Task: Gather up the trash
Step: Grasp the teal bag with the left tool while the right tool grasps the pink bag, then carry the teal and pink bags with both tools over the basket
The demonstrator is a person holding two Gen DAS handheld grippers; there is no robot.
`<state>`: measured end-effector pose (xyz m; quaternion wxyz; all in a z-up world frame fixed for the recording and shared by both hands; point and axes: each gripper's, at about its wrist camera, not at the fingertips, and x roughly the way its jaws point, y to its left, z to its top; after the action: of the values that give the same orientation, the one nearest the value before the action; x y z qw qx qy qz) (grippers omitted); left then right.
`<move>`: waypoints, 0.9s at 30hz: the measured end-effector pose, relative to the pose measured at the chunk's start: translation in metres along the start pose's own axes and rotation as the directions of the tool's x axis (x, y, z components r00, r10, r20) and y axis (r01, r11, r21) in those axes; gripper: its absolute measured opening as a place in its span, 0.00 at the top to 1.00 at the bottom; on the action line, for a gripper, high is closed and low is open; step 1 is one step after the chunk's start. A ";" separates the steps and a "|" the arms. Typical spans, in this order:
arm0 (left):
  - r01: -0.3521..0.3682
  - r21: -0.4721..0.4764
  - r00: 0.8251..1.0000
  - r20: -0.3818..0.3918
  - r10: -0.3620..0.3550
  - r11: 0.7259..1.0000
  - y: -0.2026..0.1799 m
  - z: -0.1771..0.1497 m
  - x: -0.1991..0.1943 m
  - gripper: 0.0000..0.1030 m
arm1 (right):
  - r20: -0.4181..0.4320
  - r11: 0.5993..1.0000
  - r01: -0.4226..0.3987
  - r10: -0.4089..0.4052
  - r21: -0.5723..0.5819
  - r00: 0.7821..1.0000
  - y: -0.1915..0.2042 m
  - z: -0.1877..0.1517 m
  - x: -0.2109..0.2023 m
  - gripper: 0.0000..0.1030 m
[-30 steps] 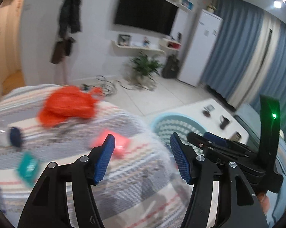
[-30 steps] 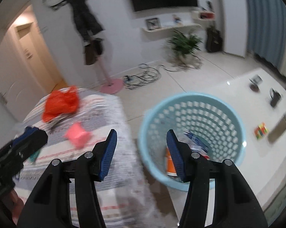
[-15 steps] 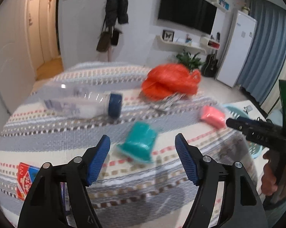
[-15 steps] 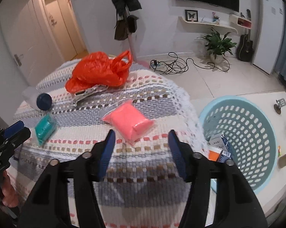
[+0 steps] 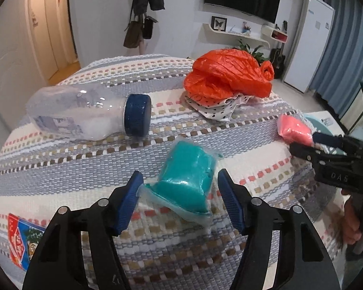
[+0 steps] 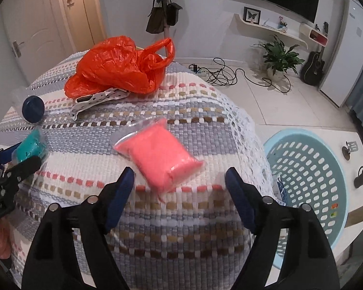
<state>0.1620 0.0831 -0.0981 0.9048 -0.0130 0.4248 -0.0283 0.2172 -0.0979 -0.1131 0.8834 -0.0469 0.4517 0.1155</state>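
While the teal putty-like packet in clear plastic (image 5: 190, 172) lies on the striped woven tablecloth (image 5: 85, 169), the left gripper (image 5: 178, 199) stands wide open around its near end, gripping nothing. At 12 o'clock from the equally open, empty right gripper (image 6: 179, 188) lies a pink packet in clear plastic (image 6: 161, 155). At 3 o'clock sits a light-blue perforated plastic basket (image 6: 311, 169), apparently holding some wrappers.

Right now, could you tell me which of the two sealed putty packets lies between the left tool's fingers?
The teal packet; it sits between the open left tool. The pink packet lies farther right, before the right tool.
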 end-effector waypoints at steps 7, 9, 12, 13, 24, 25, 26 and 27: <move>-0.022 0.005 1.000 0.007 0.022 1.000 0.001 -0.001 -0.003 0.49 | 0.009 1.000 0.008 -0.008 -0.030 1.000 0.010 0.012 0.006 0.27; -0.028 0.002 1.000 0.008 0.027 1.000 0.000 -0.001 -0.003 0.50 | 0.017 0.999 0.015 -0.014 -0.043 1.000 0.014 0.013 0.006 0.34; -0.028 -0.001 1.000 0.011 0.028 1.000 -0.002 -0.002 -0.004 0.54 | 0.023 0.998 -0.016 0.017 -0.062 1.000 0.018 0.011 0.002 0.56; -0.023 -0.004 1.000 0.011 0.023 1.000 -0.002 -0.002 -0.005 0.57 | 0.024 0.998 -0.019 0.021 -0.065 1.000 0.019 0.010 0.001 0.62; 0.083 0.009 0.988 0.133 -0.083 0.997 -0.026 0.003 -0.046 0.63 | 0.136 0.999 -0.034 0.035 -0.006 0.990 -0.002 0.006 -0.053 0.65; 0.087 0.017 0.985 0.148 -0.089 0.996 -0.030 0.006 -0.051 0.63 | 0.150 0.999 -0.033 0.032 0.001 0.988 -0.007 0.006 -0.059 0.65; 0.093 0.028 0.982 0.163 -0.096 0.995 -0.036 0.010 -0.056 0.63 | 0.168 1.000 -0.029 0.027 0.011 0.985 -0.012 0.008 -0.067 0.65; 0.100 0.039 0.978 0.178 -0.105 0.994 -0.043 0.014 -0.062 0.63 | 0.185 0.999 -0.025 0.021 0.022 0.983 -0.019 0.011 -0.074 0.65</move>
<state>0.1318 0.0445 -0.0395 0.9369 -0.0237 0.3394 -0.0799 0.1881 -0.1264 -0.0472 0.9206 -0.0199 0.3698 0.1240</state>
